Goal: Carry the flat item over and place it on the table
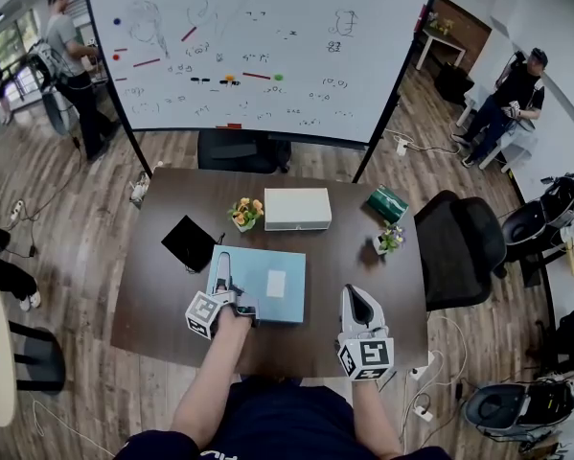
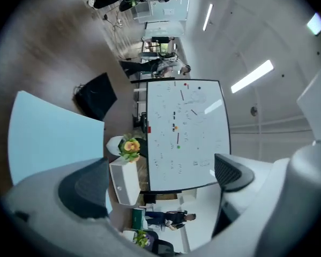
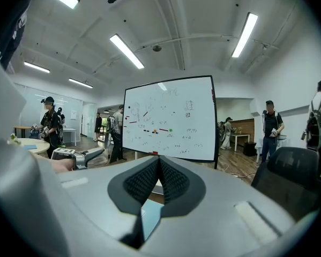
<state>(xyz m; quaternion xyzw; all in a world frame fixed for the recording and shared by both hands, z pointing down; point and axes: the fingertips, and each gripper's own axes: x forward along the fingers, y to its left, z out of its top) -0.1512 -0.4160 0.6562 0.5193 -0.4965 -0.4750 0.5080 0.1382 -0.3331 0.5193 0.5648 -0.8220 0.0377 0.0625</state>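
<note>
Light blue, the flat board lies on the table, its long side running left to right. My left claw, jaws apart, is over its left edge. The right claw, pinched together and empty, stands just beside its right edge.

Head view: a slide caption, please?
Flat light blue item on a dark brown wooden table, open left gripper at its edge, shut right gripper nearby.

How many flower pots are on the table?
2. A white pot of orange-yellow flowers sits just left of the white rectangular box; another small flower pot sits near the dark brown table's right edge.
</note>
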